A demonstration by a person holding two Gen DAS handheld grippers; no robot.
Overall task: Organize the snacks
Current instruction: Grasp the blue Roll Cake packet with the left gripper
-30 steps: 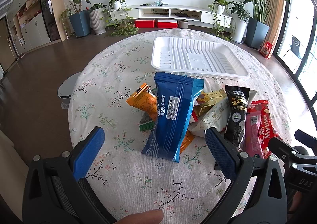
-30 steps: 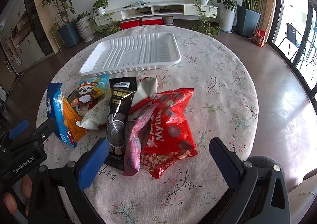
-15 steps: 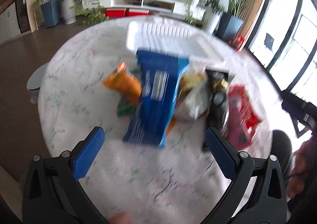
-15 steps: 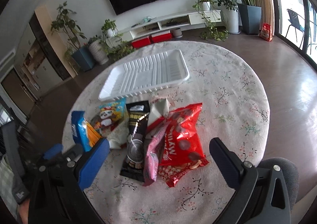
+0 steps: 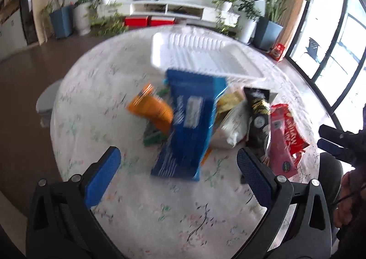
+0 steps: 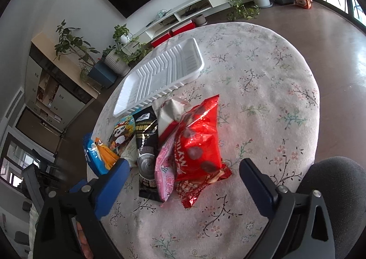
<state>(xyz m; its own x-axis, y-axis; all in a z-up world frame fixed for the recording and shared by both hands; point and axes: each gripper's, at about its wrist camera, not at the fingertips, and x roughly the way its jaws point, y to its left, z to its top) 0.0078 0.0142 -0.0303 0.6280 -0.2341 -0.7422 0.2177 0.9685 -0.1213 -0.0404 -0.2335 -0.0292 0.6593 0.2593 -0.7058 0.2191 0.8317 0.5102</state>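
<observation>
Snacks (image 6: pixel 183 149) heap beside the tray (image 6: pixel 160 75); both grippers' fingers (image 6: pixel 254 178) gape empty, bare tablecloth (image 6: pixel 263 103) rightward.

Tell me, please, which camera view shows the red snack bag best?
The right wrist view: the red snack bag lies sharp and nearly whole, top of the pile. The left wrist view shows it blurred, foreshortened, near the frame's right side.
</observation>
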